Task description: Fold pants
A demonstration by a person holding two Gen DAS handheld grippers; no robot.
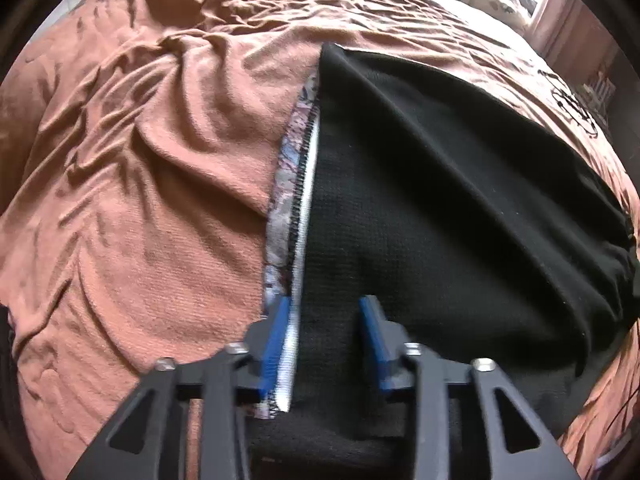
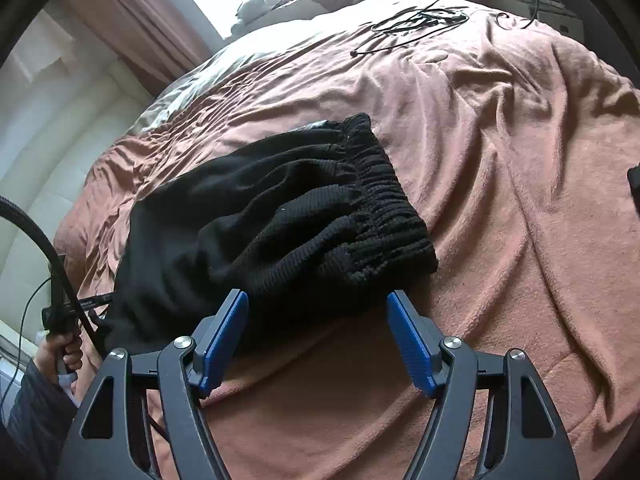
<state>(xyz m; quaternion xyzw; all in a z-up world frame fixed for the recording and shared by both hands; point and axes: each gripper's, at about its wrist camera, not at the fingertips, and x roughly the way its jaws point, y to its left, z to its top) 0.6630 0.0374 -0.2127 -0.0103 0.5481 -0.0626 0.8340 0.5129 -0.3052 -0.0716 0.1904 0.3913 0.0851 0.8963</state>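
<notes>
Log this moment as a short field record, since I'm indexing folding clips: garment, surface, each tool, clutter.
garment: black pants, lying in a heap with the elastic waistband showing
surface: rumpled pink-brown blanket
left tool: pads on either side of the pants' seamed edge; cannot tell if it is gripping
right tool: open, empty, just short of the waistband
clutter: black cable on the far part of the blanket

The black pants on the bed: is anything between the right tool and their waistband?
Nothing visible stands in the way. The right tool is open, just short of the black pants, with only bare blanket before the waistband. The thin cable lies far behind, near the bed's far end.
</notes>
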